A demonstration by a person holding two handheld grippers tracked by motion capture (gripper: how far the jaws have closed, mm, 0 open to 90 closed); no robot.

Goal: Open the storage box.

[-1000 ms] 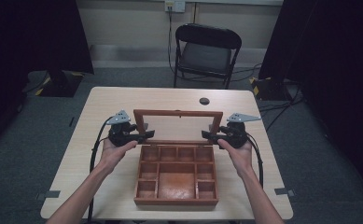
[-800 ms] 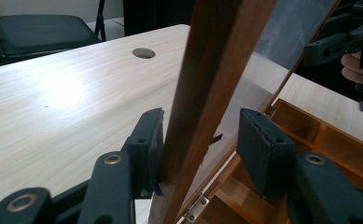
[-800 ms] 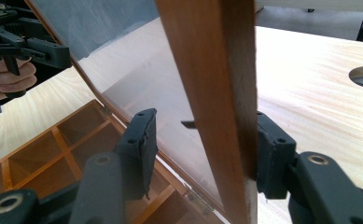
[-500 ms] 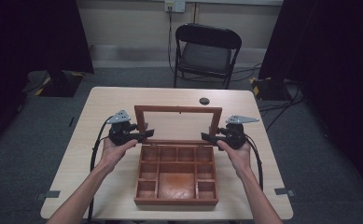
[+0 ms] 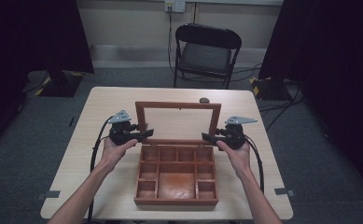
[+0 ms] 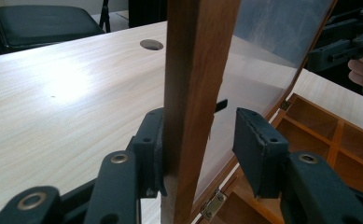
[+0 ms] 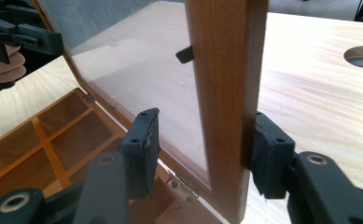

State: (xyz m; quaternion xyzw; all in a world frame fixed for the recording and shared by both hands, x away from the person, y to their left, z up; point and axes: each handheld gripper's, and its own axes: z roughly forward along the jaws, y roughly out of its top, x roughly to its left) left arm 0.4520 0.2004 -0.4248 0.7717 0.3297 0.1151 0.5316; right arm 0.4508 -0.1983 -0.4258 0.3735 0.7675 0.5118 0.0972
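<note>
The box [image 5: 175, 201] lies open at the near middle of the table [image 5: 109, 102], its compartments bare. Just past it, the left gripper [image 5: 144, 134] and right gripper [image 5: 209, 137] each straddle a side rail of the lid [image 5: 178, 105], low down near the hinges. Both pairs of jaws have just been closing with the rail between them, but neither clamps yet. In the left gripper view the outer pad [image 6: 149, 149] lies against the wood while the inner pad [image 6: 256, 149] stands off it. In the right gripper view the outer pad [image 7: 270, 158] likewise touches, and the inner pad [image 7: 142, 144] stands clear beside the glass. So both grippers are narrow but loose about the rails. The lid stands close to upright on the far edge of the box, its top rail a little higher than a second ago. That suggests it is being swung open, with little travel left before it can rest. Farther off are a cable hole [image 5: 204, 100] and a chair [image 5: 206, 51].
</note>
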